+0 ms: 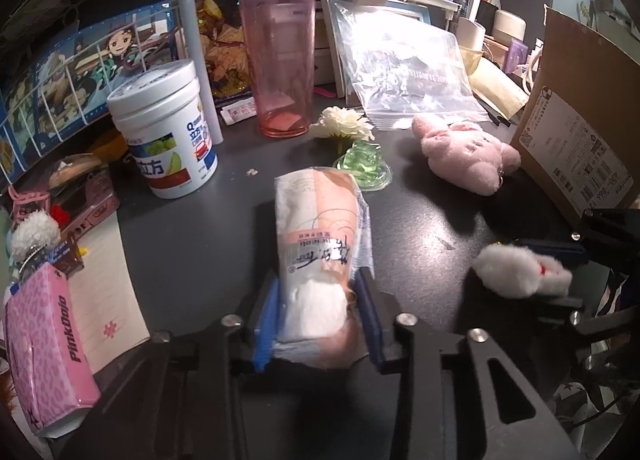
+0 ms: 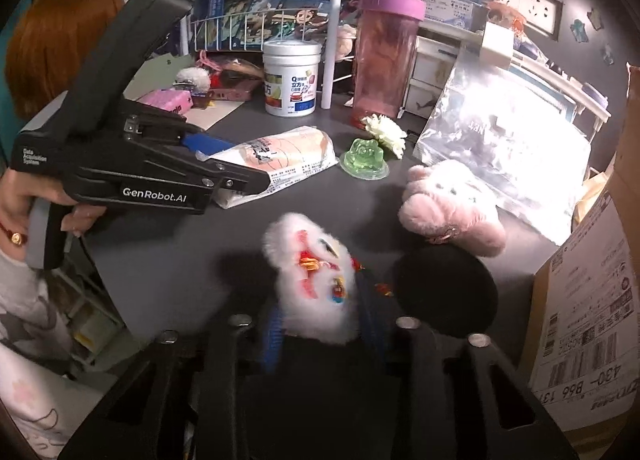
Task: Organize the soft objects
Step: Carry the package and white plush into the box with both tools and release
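Left gripper [image 1: 316,316] clamps the tissue pack [image 1: 320,244] by one end at tabletop centre. Right gripper [image 2: 320,324] pinches the white plush [image 2: 312,280] near the cardboard box [image 2: 592,280]. Risk: slick wrapper slips; plush fur pulls free.

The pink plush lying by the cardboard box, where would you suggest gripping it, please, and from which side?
Probably across the rounded body of the pink plush, coming from the open tabletop side. It lies flat on the table, with the clear bag behind it and the box to its right, so the front is freest.
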{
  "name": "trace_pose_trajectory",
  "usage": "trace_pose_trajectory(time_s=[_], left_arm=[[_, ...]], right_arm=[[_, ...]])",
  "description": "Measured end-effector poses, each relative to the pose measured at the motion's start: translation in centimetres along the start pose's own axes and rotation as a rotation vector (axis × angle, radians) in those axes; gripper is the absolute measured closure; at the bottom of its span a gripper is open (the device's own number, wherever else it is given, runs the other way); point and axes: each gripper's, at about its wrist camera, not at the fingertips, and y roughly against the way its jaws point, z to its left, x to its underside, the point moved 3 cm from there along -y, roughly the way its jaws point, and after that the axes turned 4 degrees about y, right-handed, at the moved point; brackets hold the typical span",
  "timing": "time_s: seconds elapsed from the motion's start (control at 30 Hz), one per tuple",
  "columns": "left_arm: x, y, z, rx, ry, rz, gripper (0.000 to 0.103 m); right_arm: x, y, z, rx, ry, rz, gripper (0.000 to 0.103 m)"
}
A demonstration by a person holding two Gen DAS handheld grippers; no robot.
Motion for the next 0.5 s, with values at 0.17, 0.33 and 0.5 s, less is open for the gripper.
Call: trace_pose_trajectory(time_s=[0.17, 0.33, 0.5], left_arm=[[0.0, 0.3, 0.1, 0.017, 0.004, -0.013, 0.083], [0.1, 1.4, 0.1, 0.027, 0.013, -0.040, 0.084], [-0.6, 3.7, 0.2, 0.043, 0.029, -0.101, 0.084]], right_arm=[[-0.3, 0.9, 0.0, 0.000, -0.010, -0.038, 0.084], [-1.0, 2.1, 0.1, 0.010, -0.010, -0.080, 0.084], [-2.4, 4.2, 0.5, 0.011, -0.013, -0.149, 0.084]])
